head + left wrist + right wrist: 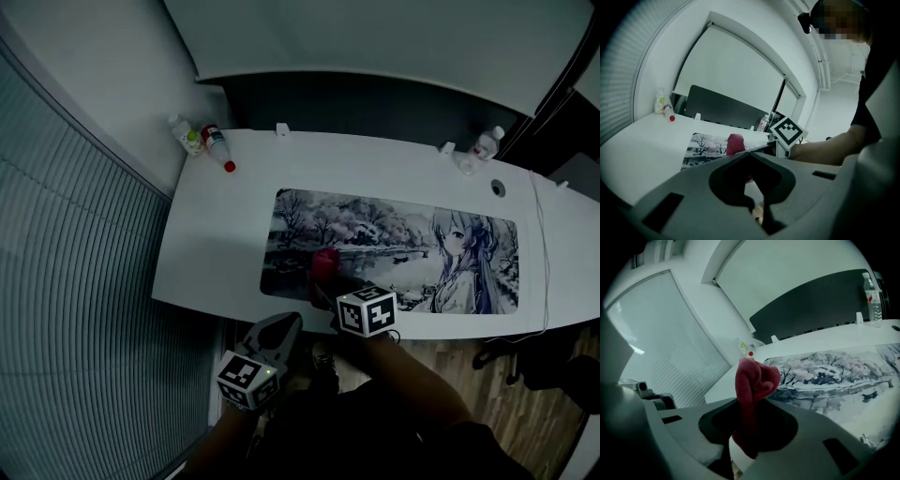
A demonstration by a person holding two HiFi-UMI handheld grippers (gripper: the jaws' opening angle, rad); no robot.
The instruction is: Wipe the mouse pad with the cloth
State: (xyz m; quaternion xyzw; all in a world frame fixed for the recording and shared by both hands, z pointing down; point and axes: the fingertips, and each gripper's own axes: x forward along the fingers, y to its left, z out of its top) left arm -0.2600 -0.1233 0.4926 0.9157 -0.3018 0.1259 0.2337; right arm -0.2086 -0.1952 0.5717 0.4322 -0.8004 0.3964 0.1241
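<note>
A long mouse pad (394, 246) printed with a grey winter scene and an anime figure lies on the white desk (211, 248). My right gripper (328, 284) is shut on a red cloth (324, 264), which bunches up over the pad's near left part. In the right gripper view the cloth (754, 380) sticks up out of the jaws of the right gripper (749, 401), with the pad (834, 371) beyond. My left gripper (285, 324) hangs below the desk's front edge, shut and empty. Its view shows the left gripper (749, 154), the cloth (735, 143) and the pad (701, 145).
Two small bottles (192, 139) (219, 148) stand at the desk's back left corner, a water bottle (486, 143) at the back right. A thin cable (540, 244) runs down the right side. Window blinds (75, 281) line the left; a dark partition (375, 103) backs the desk.
</note>
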